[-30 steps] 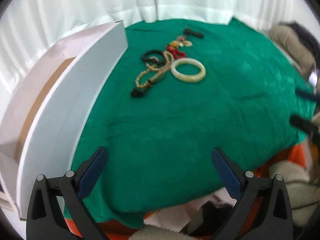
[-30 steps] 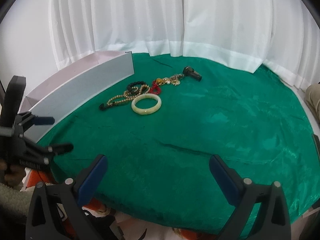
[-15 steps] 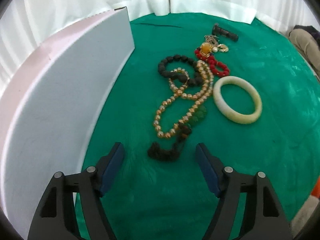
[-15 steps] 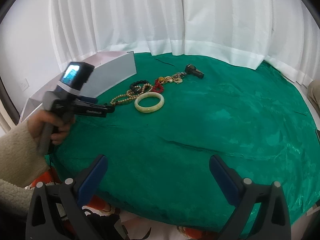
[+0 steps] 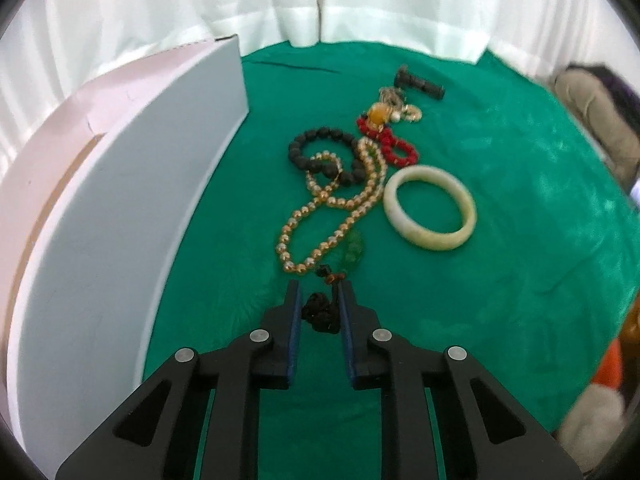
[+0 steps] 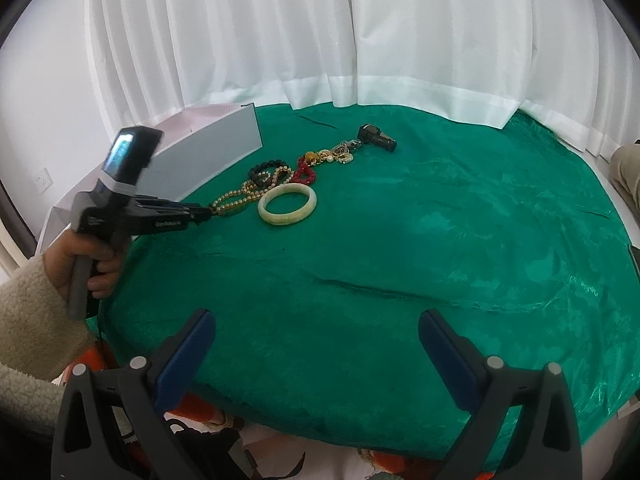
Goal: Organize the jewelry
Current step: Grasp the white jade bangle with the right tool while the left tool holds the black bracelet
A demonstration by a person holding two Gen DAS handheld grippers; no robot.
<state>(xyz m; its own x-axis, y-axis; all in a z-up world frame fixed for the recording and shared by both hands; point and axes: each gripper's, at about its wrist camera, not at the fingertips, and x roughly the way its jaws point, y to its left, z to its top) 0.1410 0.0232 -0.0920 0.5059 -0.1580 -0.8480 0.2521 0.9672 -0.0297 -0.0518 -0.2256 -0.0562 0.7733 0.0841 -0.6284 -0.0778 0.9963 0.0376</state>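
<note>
My left gripper (image 5: 317,292) is shut on the dark knotted tassel (image 5: 320,310) at the near end of the gold bead necklace (image 5: 340,196), which lies on the green cloth (image 5: 500,300). A black bead bracelet (image 5: 316,152), a red bead bracelet (image 5: 388,140), a pale jade bangle (image 5: 430,208) and a dark cylinder piece (image 5: 420,84) lie beyond. The white box (image 5: 100,220) stands at the left. My right gripper (image 6: 316,340) is open and empty over the cloth's near edge. The right wrist view shows the left gripper (image 6: 200,213) at the necklace (image 6: 240,198) beside the bangle (image 6: 287,204).
White curtains (image 6: 320,40) hang behind the round table. The cloth (image 6: 400,260) has a crease near the front. Beige clothing (image 5: 592,120) lies at the right edge. Orange patterned fabric (image 6: 92,360) shows below the table's near edge.
My left gripper has moved forward to the necklace's tassel and closed on it. My right gripper has stayed open in place.
</note>
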